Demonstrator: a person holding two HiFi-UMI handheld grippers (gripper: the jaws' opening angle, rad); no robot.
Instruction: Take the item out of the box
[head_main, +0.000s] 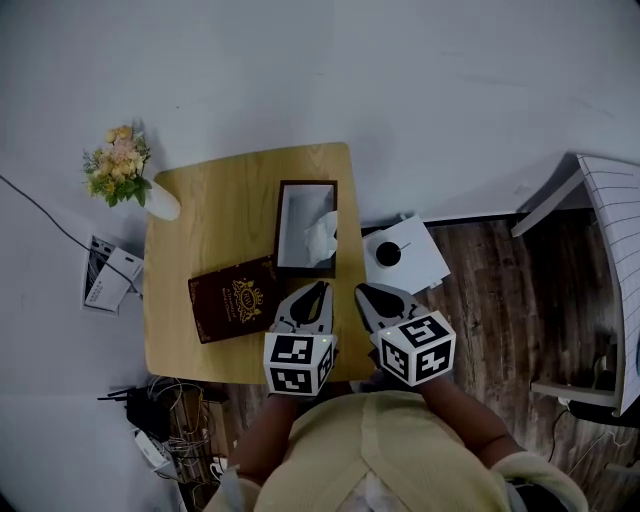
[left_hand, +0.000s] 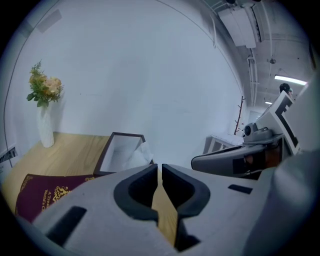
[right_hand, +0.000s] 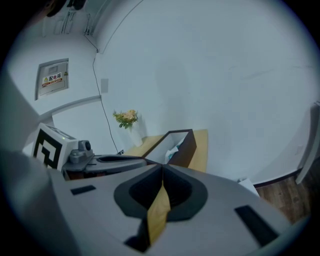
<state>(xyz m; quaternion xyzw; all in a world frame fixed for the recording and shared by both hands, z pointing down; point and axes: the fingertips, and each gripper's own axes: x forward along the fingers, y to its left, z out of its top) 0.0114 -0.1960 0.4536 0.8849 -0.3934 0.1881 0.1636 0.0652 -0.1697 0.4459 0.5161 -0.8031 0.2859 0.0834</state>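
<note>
One open dark-brown box (head_main: 297, 215), white-lined, holds a crumpled white item (head_main: 321, 238).

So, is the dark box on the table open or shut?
Open. The box has no lid on top: the head view looks straight into its white inside, where crumpled white paper lies.

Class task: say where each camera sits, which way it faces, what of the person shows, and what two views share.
Head view: on the head, looking steeply down at the wooden table; left gripper, right gripper, torso show.
Left gripper view: on that gripper, looking along its shut jaws toward the open box.
Right gripper view: likewise, along its own shut jaws.
Shared: both gripper views show the box and flower vase.
</note>
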